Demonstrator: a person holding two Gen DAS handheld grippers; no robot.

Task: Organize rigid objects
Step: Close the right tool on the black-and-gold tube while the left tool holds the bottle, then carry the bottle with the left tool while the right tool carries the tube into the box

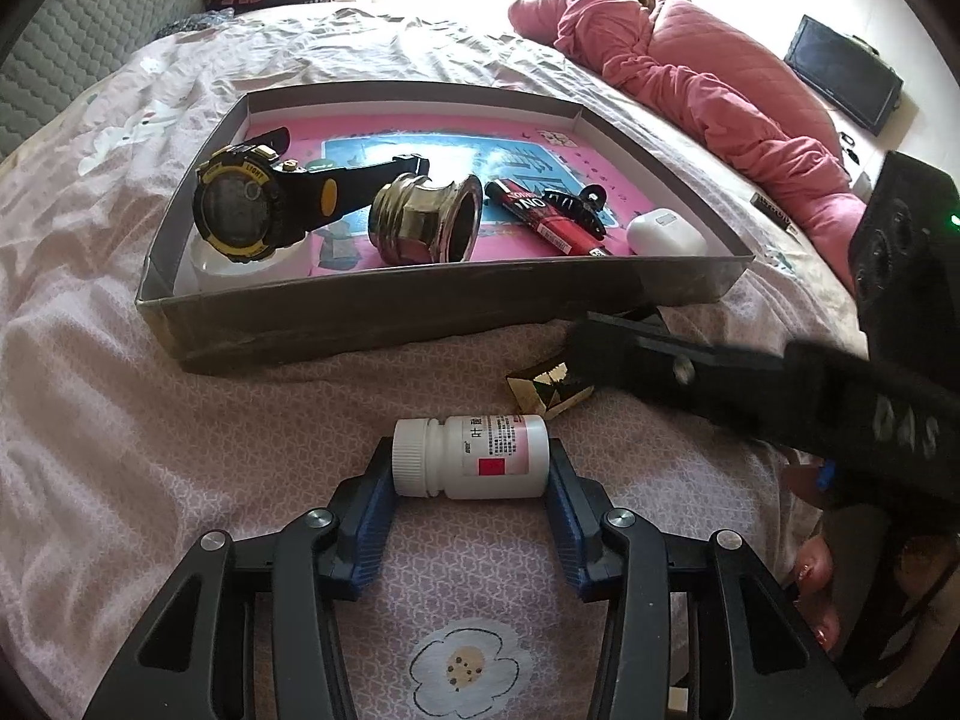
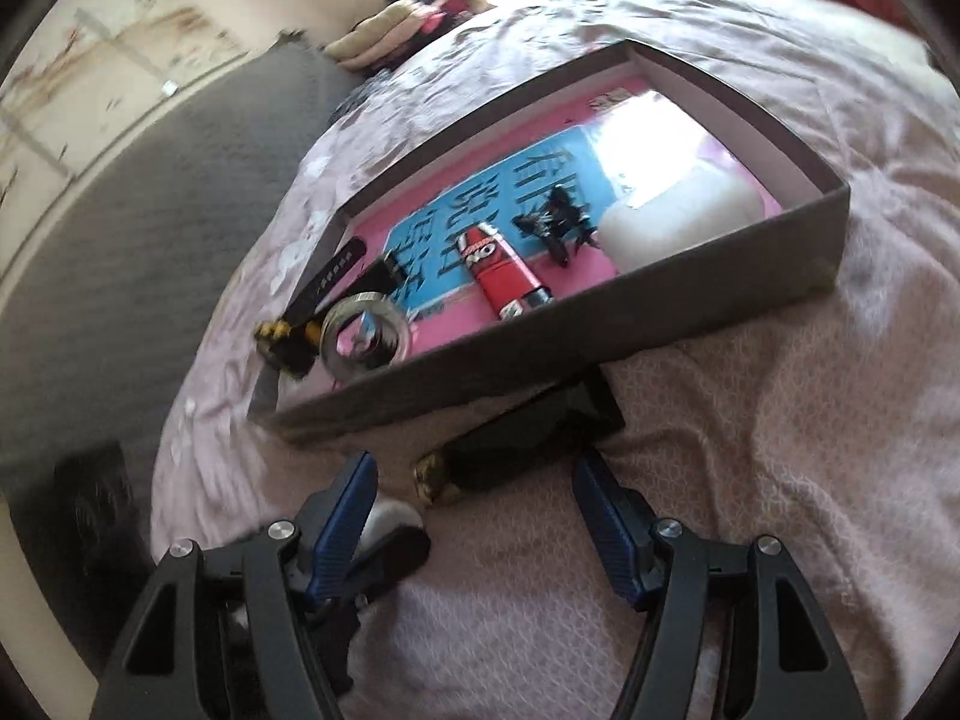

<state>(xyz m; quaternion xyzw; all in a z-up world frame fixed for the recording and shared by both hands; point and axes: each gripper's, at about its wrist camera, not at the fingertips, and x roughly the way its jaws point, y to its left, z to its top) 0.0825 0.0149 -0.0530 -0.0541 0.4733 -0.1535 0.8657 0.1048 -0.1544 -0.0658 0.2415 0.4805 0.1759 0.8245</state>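
The bottle lies on the bedspread before the box, clamped end to end by the left gripper; the right gripper gapes, empty, near a gold item; next, probably, lift the bottle over the wall.

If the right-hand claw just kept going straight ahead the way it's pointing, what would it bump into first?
Probably the black-and-gold object lying on the bedspread, which sits just ahead of the open right gripper. Beyond that is the near wall of the grey box. Depth is uncertain.

2 low, close wrist views toward shared box
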